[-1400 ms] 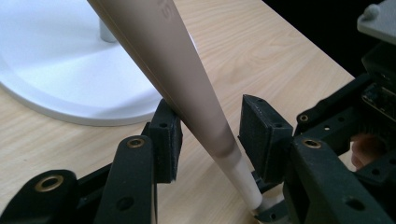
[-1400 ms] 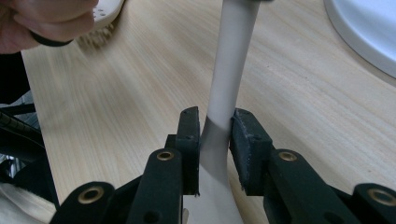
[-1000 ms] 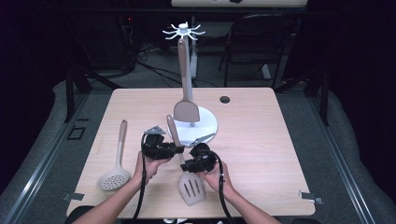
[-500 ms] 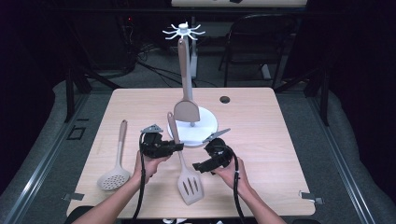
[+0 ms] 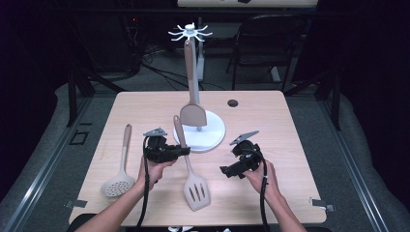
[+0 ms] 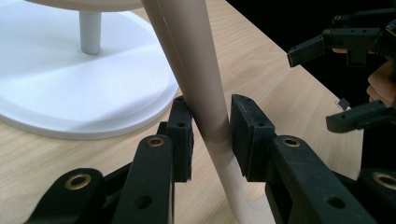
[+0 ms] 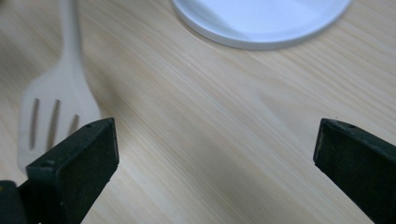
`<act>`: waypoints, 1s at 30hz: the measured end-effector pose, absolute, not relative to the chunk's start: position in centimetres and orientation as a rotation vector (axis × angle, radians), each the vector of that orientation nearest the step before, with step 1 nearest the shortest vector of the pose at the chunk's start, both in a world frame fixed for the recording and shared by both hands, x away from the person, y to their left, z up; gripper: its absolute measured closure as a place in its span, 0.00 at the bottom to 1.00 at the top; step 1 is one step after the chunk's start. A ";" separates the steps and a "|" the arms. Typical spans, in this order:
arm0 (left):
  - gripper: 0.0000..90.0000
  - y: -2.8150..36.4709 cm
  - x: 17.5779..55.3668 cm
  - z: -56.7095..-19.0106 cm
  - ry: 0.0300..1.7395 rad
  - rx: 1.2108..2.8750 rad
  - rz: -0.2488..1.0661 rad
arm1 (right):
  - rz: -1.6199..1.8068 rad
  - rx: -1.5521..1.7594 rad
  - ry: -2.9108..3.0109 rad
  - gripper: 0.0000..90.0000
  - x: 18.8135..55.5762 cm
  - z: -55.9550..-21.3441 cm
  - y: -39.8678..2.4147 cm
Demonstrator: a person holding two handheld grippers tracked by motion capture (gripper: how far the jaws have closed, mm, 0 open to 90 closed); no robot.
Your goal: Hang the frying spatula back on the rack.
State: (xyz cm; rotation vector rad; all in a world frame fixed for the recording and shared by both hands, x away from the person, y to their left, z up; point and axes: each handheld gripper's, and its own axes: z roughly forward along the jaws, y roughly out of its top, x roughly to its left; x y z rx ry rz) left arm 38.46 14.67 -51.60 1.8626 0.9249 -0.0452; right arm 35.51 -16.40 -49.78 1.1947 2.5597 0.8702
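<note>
Since the earlier frames our right gripper [image 5: 226,170] has drawn away from the slotted spatula [image 5: 192,181] toward the right side of the table [image 5: 270,116], and its jaws have just been opening; they now stand wide apart with nothing between them, bare wood below them in the right gripper view. Our left gripper [image 5: 183,152] has kept its place, jaws clamped on the spatula's handle partway up. In the left gripper view both pads [image 6: 181,139] press the pale handle [image 6: 205,107] from either side. We note the spatula's slotted blade [image 7: 49,119] lies flat on the table, nearer us, while its handle runs up toward the white round base [image 5: 208,133] of the utensil stand. A second, solid spatula [image 5: 192,96] hangs from the stand's hooks [image 5: 190,33]. A perforated skimmer [image 5: 120,169] lies on the table to the left of our left hand [image 5: 153,170], apart from it.
</note>
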 end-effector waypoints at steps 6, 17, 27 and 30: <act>0.81 14.7 38.5 -51.0 0.910 1.829 -0.069 | 0.842 1.215 2.534 0.00 35.9 -49.8 -17.0; 0.85 14.2 38.6 -49.4 0.860 1.790 -0.094 | 0.827 1.230 2.537 0.01 36.2 -50.1 -17.1; 0.85 14.2 39.0 -48.3 0.816 1.802 -0.071 | 0.794 1.209 2.554 0.01 36.3 -50.2 -16.9; 0.85 14.4 39.4 -48.0 0.812 1.810 -0.067 | 0.794 1.217 2.549 0.01 36.3 -50.2 -16.9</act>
